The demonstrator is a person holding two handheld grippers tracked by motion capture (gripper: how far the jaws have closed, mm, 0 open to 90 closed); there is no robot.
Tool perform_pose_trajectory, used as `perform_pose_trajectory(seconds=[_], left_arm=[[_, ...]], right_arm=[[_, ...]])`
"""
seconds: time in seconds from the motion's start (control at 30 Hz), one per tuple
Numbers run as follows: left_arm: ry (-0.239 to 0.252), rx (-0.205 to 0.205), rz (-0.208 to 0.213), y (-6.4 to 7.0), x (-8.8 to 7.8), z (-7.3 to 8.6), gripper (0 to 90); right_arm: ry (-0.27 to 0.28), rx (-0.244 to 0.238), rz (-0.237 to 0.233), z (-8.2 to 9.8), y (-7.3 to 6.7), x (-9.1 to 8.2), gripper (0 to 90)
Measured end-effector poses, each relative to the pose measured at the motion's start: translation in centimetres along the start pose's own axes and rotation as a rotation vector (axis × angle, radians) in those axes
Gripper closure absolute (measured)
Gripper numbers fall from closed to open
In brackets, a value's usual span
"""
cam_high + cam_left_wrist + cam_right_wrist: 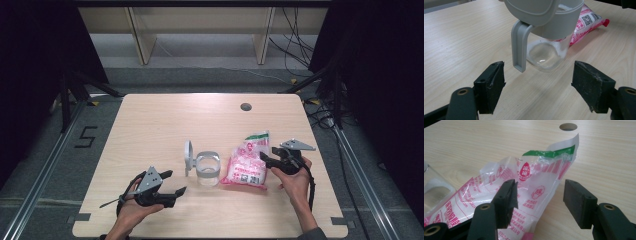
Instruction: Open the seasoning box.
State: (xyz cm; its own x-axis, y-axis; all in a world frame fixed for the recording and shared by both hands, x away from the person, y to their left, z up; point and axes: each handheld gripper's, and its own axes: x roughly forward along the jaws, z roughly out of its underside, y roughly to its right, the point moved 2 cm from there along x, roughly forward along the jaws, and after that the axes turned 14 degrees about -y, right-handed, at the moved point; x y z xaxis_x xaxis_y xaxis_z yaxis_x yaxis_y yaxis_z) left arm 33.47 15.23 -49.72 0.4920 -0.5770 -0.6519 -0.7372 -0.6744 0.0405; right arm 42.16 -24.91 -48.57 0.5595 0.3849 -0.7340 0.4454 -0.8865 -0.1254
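Observation:
A clear glass jar [207, 169] with a grey collar stands mid-table, its grey hinged lid [188, 157] flipped up on its left side. A pink and white plastic bag [247, 162] lies just right of the jar. My left gripper [177, 181] rests near the front left, open, pointing at the jar [546, 53] with nothing between its jaws [537, 80]. My right gripper [266, 155] sits at the bag's right edge, open. In the right gripper view the crumpled top of the bag [534, 177] stands between the jaws [540, 197], not pinched.
The wooden table [150, 125] has a round cable hole [245, 106] at the back right. Metal rails run along the floor on both sides, and cables lie on the floor behind the table.

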Motion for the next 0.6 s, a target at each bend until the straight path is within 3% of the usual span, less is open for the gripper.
perform_pose_trajectory(seconds=[0.07,0.1,0.13,0.17,0.23,0.27,0.3,0.47,0.6], left_arm=[[-0.005,0.004,0.001,0.0,0.1,0.0,25.5],[-0.009,0.012,0.002,-0.1,0.1,0.0,25.5],[-0.014,0.013,-0.005,-0.1,0.1,0.1,25.5],[-0.012,0.007,0.002,-0.1,0.2,0.1,25.5],[-0.005,-0.001,0.003,0.0,0.2,0.1,25.5],[-0.017,0.012,-0.004,-0.1,0.2,0.1,25.5],[-0.009,0.004,0.006,0.1,0.2,0.0,25.5],[-0.005,0.003,0.003,0.1,0.2,0.0,25.5],[-0.006,0.004,0.001,0.0,0.3,0.0,25.5]], right_arm=[[-0.008,0.002,-0.003,0.0,0.0,0.2,43.6],[-0.02,0.048,-0.017,0.0,-0.4,0.3,43.4],[-0.017,-0.001,0.0,0.0,0.0,0.6,43.0],[-0.023,-0.005,0.004,0.0,0.0,0.7,43.2],[-0.04,0.039,-0.005,0.1,-0.4,0.9,43.3],[-0.043,0.001,0.01,0.0,0.0,1.0,43.4],[-0.033,-0.003,0.004,-0.1,0.1,1.3,43.4],[-0.063,0.017,0.0,-0.2,0.0,1.8,45.0],[-0.054,0.005,-0.009,-0.4,0.2,2.5,46.7]])
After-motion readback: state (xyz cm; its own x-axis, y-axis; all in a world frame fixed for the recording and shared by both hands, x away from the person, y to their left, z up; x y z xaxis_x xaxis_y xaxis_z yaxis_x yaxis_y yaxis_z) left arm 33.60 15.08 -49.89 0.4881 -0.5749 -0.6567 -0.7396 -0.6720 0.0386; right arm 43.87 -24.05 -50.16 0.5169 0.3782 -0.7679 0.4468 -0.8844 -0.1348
